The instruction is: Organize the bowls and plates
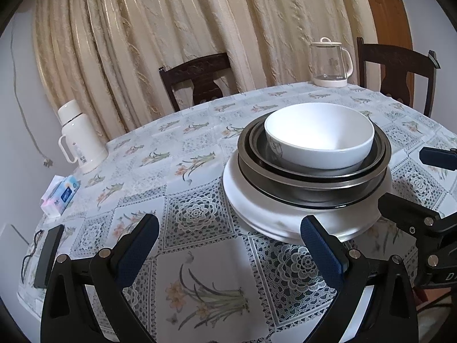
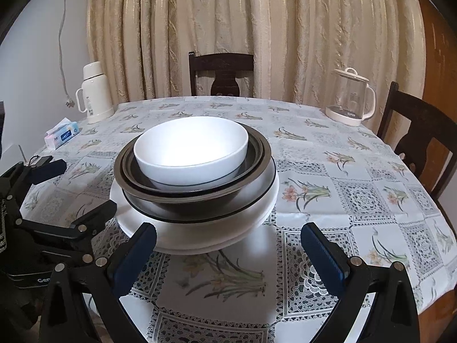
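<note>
A white bowl (image 2: 190, 148) sits nested in dark metal bowls (image 2: 197, 197) atop stacked white plates (image 2: 200, 237), near the table's (image 2: 357, 208) front edge. The left gripper (image 1: 228, 245) and right gripper (image 2: 228, 245) flank the stack, both spread wide, holding nothing.

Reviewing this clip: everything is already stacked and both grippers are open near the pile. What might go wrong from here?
The white bowl sits tilted inside the metal bowls, so lifting or bumping the stack may make it slide. The left gripper and right gripper are both open close to the white plates; a careless approach may shove the whole stack across the tablecloth.
</note>
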The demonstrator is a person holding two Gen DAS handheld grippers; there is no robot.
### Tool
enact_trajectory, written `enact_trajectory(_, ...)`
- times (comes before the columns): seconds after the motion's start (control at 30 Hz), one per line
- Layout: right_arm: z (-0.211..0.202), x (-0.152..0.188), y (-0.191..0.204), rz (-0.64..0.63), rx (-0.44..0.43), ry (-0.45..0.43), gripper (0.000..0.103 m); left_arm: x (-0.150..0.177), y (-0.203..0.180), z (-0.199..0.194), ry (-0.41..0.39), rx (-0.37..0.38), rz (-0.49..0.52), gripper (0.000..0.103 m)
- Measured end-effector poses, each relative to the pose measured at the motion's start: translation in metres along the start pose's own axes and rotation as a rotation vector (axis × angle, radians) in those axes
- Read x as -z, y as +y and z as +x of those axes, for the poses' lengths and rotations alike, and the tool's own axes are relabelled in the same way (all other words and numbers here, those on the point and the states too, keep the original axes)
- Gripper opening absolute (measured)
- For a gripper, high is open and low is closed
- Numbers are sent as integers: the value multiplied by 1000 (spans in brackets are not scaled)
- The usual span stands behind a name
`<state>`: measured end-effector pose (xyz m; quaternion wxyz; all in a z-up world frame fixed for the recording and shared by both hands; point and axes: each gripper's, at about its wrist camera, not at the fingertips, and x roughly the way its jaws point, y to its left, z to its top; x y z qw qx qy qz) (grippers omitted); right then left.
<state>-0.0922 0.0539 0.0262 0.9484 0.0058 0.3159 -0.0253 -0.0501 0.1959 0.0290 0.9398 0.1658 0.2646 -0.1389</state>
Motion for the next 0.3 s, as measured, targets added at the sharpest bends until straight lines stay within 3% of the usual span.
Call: enact_trajectory(0.3, 0, 2, 5, -11, 5, 2, 103, 1, -2, 2, 5, 4, 4, 100)
